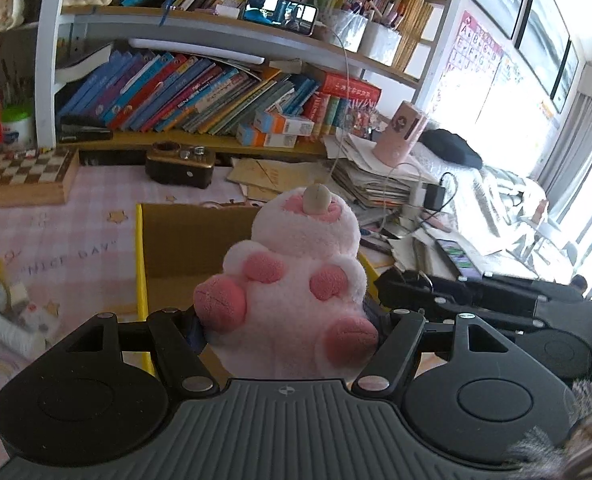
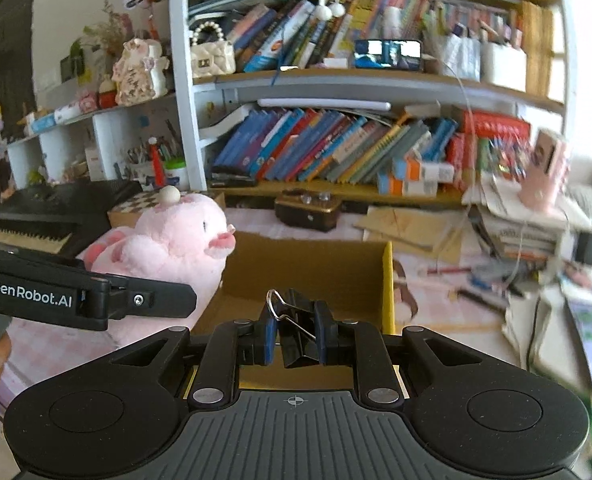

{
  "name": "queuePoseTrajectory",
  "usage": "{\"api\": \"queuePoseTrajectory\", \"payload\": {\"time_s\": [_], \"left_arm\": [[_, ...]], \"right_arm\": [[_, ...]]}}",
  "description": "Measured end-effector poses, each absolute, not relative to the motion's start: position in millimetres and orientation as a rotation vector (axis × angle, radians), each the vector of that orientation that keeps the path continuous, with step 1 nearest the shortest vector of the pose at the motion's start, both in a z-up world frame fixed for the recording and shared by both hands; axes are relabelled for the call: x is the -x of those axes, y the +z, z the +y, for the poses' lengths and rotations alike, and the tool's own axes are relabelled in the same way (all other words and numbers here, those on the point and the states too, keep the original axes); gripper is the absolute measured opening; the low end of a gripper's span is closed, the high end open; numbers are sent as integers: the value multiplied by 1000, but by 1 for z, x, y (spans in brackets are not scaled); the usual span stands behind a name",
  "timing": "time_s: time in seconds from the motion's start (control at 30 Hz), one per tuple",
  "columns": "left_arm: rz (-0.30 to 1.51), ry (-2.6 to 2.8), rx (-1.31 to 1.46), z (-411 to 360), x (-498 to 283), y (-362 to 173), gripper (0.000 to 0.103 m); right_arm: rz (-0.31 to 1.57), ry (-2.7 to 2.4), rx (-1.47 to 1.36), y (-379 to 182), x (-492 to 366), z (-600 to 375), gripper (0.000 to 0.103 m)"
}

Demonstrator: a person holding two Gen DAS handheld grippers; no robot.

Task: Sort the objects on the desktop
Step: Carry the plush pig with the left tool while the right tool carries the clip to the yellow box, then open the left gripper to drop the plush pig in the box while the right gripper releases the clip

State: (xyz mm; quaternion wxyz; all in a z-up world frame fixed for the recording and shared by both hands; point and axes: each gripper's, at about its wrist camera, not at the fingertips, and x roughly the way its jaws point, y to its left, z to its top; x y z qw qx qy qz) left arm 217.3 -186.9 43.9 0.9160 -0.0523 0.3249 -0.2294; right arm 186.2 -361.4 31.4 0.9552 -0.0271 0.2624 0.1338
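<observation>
pink plush pig (image 1: 296,280) (fuzzy) clamped in left hand-held gripper (image 1: 291,320); right hand-held gripper (image 2: 296,336) pinches black binder clip (image 2: 296,332).

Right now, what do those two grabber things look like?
Both grippers are black plastic. The right gripper has blue pads on its fingers, silver screws, two round discs and a ribbed grey base with a crosshair mark. The left gripper carries white "GenRobot.AI" lettering on its side.
</observation>
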Motion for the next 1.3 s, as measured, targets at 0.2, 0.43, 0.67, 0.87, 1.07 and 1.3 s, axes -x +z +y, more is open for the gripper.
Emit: {"api": "queuePoseTrajectory", "payload": {"time_s": [0.2, 0.43, 0.67, 0.87, 1.07, 1.3], "left_arm": [[709, -428, 35, -202, -251, 26, 68], [768, -368, -64, -221, -293, -5, 68], [839, -331, -183, -242, -327, -25, 68], [883, -296, -240, -250, -339, -32, 69], [911, -273, -307, -255, -340, -37, 70], [912, -252, -265, -255, -333, -34, 72]], "right_arm": [[570, 316, 178, 12, -230, -359, 19], [708, 383, 293, -22, -282, -352, 19], [783, 441, 542, -47, -326, -332, 19], [843, 505, 677, -63, -348, -322, 19], [880, 582, 798, -72, -348, -311, 19], [799, 690, 924, -75, -332, -309, 20]]}}
